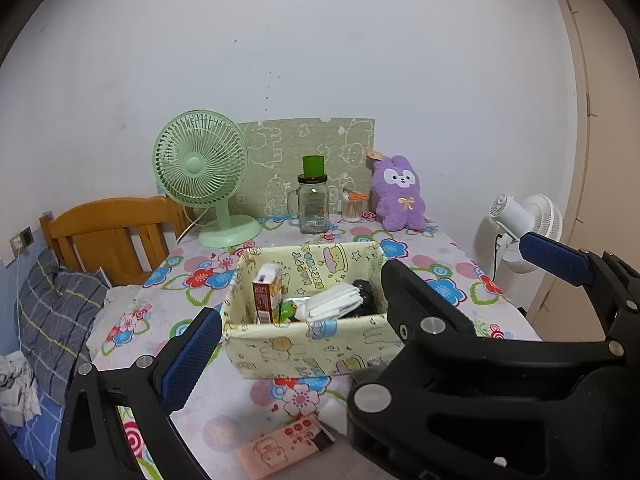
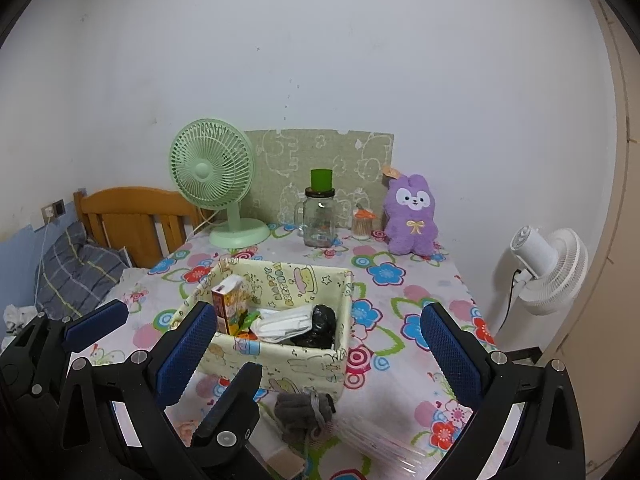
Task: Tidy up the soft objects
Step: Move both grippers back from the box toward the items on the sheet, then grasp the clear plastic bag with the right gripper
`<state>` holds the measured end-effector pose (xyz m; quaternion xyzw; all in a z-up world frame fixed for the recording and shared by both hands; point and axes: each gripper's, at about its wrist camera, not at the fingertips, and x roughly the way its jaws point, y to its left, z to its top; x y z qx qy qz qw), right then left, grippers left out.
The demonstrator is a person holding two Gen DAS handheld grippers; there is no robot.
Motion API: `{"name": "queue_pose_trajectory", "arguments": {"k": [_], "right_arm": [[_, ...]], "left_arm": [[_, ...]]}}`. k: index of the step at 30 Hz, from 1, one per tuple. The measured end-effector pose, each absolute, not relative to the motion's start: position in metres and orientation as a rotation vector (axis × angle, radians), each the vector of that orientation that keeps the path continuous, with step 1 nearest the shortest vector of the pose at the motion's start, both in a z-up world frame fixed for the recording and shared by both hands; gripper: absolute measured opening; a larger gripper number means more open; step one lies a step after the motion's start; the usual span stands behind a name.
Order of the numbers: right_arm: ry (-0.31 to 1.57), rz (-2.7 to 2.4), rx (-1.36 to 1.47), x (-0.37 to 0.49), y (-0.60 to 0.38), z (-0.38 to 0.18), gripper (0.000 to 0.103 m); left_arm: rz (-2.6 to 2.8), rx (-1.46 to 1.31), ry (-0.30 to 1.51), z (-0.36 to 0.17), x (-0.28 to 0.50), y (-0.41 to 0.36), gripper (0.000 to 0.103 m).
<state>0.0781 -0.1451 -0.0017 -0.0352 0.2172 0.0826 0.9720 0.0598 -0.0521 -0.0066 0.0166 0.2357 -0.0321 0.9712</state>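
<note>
A pale yellow fabric storage box (image 1: 304, 344) (image 2: 280, 356) stands mid-table, holding a small carton (image 1: 266, 292), folded white cloth (image 1: 332, 300) (image 2: 286, 322) and a black bundle (image 2: 320, 326). A grey knitted soft item (image 2: 306, 412) lies on the table just in front of the box. A purple plush rabbit (image 1: 400, 194) (image 2: 412, 214) stands at the back right. My left gripper (image 1: 296, 348) is open and empty near the box front. My right gripper (image 2: 320, 348) is open and empty, and in the left wrist view it shows at right (image 1: 472, 276).
A green desk fan (image 1: 202, 172) (image 2: 216, 178), a glass jar with green lid (image 1: 314, 200) (image 2: 320, 212) and a cotton swab holder (image 2: 362, 224) stand at the back. A pink packet (image 1: 284, 442) lies at the front edge. A bed (image 1: 60, 308) is left, a white fan (image 2: 552, 268) right.
</note>
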Motion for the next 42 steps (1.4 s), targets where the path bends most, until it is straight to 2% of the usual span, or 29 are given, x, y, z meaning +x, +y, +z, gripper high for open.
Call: {"name": "queue_pose_trajectory", "arguments": {"k": [27,42], "right_arm": [[0.439,0.09,-0.042,0.042,-0.179,-0.058,0.103],[0.546,0.073,-0.001,0.057,-0.199,-0.104,0.103]], "left_arm": [[-0.146,-0.013,0.539,-0.067,0.04,-0.08,0.103],[-0.155,0.009,0.622,-0.107,0.052,-0.097,0.103]]}}
